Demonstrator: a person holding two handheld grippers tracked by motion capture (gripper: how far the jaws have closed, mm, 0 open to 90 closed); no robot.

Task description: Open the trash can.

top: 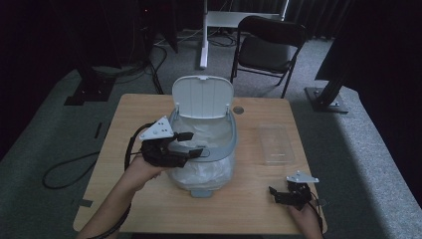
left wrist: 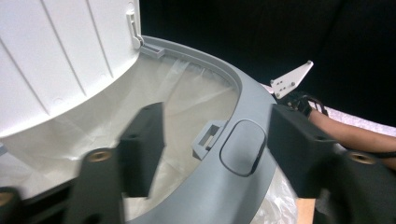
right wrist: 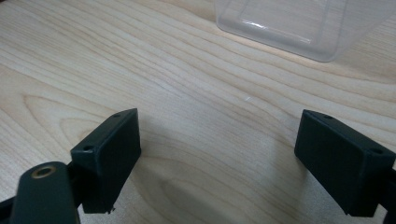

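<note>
The white bin [top: 204, 149] is standing mid-bench [top: 249, 209] with its lid [top: 202, 97] tipped up at the back. The left gripper [top: 191, 144] is hanging over the bin's grey rim [left wrist: 243, 116], jaws parted astride it; they seem not to be pressing on it. The right gripper [top: 279, 194] is resting wide open near the bench's front right corner, holding nothing, a clear tray [right wrist: 299, 23] lying beyond it.

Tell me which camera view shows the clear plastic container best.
The high view: the clear plastic container shows whole there, lying on the table to the right of the lined bin, apart from both grippers. The right gripper view catches one near corner of it beyond its open jaws.
</note>
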